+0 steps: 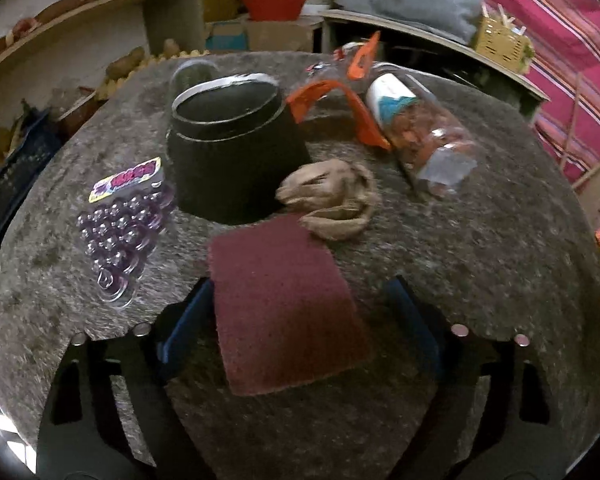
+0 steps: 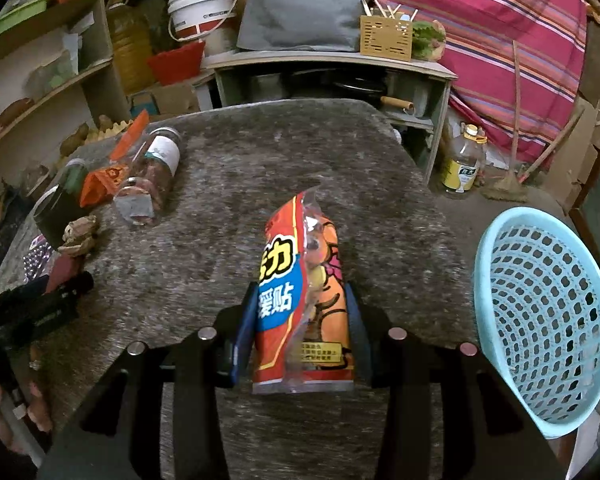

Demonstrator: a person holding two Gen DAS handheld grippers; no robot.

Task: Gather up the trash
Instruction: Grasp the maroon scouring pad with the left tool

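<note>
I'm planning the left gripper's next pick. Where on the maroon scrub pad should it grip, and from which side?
Grip the maroon pad across its two long edges, coming down from above at its near end. It lies flat on the table, and its narrow width already sits between the open left gripper's fingers, so little turning seems needed. Being thin, it probably needs the fingertips pressed into the felt.

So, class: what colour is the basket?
Light blue basket, seen best in the right wrist view.
</note>
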